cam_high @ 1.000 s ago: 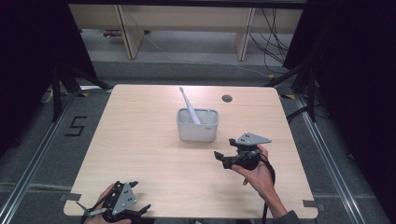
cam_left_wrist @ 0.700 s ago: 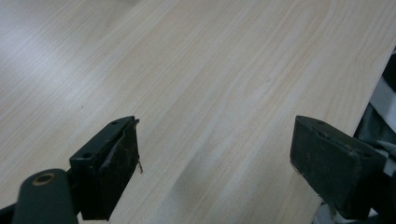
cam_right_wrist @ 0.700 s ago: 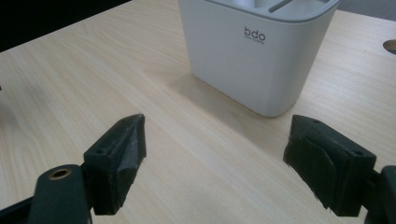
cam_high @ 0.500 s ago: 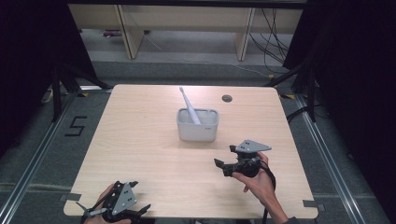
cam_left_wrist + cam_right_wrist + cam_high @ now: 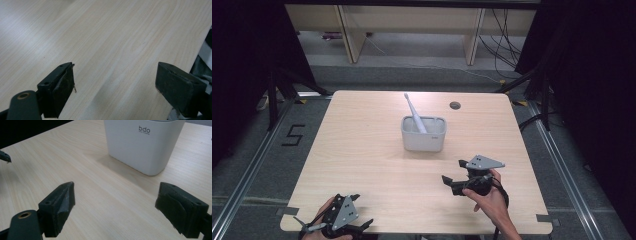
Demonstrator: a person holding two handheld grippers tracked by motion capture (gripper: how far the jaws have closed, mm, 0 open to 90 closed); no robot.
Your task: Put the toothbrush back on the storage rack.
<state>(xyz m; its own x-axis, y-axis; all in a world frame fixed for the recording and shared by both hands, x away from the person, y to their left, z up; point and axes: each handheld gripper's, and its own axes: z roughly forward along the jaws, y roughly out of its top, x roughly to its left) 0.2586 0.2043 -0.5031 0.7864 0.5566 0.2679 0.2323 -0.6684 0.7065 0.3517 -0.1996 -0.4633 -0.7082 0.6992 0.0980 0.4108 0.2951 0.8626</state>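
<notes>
Item: white cup (image 5: pixel 423 136), one, with rounded corners, standing upright near the middle of the wooden table (image 5: pixel 362 150), slightly toward the far edge. The right gripper view showed its side wall (image 5: pixel 142 147) with small dark lettering near the rim.

Item: white toothbrush (image 5: pixel 414 112), one, standing in the cup and leaning toward the far left, its upper end well above the rim.

Item: your right gripper (image 5: pixel 452 181), held in your right hand (image 5: pixel 489 200) over the near right part of the table, pointing left. It sat nearer to you than the cup and apart from it. Its jaws had just been opening and stood spread wide, with only bare tabletop between them (image 5: pixel 115 205); the cup lay ahead of them, untouched.

Item: your left gripper (image 5: pixel 362 226), held in your left hand (image 5: pixel 324 220) at the near left edge of the table, well apart from the cup. Its jaws stood spread wide over bare wood (image 5: pixel 115 82), pinching nothing.

Item: small round hole (image 5: pixel 455 105), one, in the tabletop near the far edge, to the right of the cup.

Item: black figure 5 (image 5: pixel 293 135), marked on the floor to the left of the table.
</notes>
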